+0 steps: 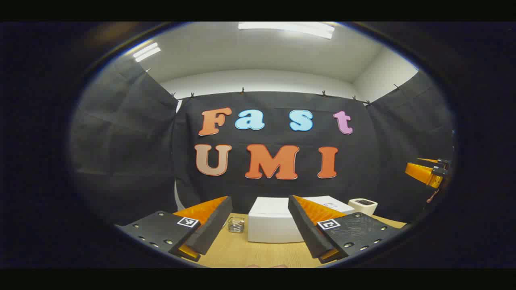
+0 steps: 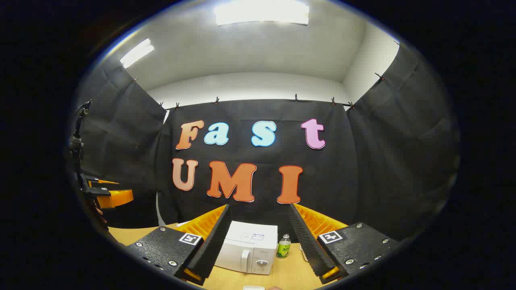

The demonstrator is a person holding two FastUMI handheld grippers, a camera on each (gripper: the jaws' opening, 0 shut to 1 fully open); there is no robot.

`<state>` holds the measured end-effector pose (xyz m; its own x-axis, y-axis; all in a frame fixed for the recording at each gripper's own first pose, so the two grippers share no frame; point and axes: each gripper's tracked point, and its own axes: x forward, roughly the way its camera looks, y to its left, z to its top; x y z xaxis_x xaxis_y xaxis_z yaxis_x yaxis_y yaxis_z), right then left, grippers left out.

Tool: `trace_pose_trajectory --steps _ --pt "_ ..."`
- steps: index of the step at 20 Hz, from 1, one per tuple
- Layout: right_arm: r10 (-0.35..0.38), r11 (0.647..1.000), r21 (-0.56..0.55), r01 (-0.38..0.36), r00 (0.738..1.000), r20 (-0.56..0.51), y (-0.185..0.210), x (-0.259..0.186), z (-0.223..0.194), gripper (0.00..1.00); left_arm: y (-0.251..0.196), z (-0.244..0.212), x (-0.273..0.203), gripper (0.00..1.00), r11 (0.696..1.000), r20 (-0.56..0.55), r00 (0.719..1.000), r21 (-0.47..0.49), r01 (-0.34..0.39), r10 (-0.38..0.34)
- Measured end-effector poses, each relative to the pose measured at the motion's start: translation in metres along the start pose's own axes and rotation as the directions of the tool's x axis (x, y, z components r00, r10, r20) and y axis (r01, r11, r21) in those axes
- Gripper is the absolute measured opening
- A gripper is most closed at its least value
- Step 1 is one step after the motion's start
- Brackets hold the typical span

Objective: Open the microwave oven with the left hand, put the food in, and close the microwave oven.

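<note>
One wooden table (image 2: 288,278), black-draped booth.

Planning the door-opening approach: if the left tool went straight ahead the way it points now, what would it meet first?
Probably the white microwave oven, which sits on the table dead ahead between the left tool's open fingers. Nothing stands in front of it; the small glass jar lies just left of the line. Depth is hard to judge.

I count one white microwave oven (image 2: 250,253) on my table (image 2: 282,274). Just right of the oven stands one small green bottle (image 2: 284,246). From my left gripper view, one clear glass jar (image 1: 236,224) sits just left of the oven, and one small white box (image 1: 363,206) sits to its right.
</note>
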<state>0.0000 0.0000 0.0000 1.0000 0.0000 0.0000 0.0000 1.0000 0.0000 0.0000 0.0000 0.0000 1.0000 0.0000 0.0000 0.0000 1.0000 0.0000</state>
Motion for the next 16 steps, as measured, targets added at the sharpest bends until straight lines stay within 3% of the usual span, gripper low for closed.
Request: trace_pose_trajectory --steps 7,8,9,16 --pt "-0.007 1.000 0.020 0.007 1.000 0.006 -0.010 0.002 -0.002 0.90 -0.024 -0.003 -0.001 0.90 0.999 0.011 0.999 -0.022 0.046 -0.046" --pt "-0.015 1.000 0.012 0.015 1.000 0.006 -0.014 0.001 -0.003 0.94 -0.029 -0.004 -0.002 0.90 0.998 0.014 0.998 -0.026 0.058 -0.058" --pt "-0.025 1.000 0.004 0.025 1.000 0.008 -0.018 0.001 -0.002 0.91 -0.034 -0.004 -0.002 0.90 0.997 0.018 0.997 -0.022 0.071 -0.071" --pt "-0.033 0.999 0.018 0.033 0.999 -0.002 -0.028 -0.001 -0.005 0.93 -0.042 0.003 0.000 0.90 0.997 0.031 0.997 -0.003 0.072 -0.072"
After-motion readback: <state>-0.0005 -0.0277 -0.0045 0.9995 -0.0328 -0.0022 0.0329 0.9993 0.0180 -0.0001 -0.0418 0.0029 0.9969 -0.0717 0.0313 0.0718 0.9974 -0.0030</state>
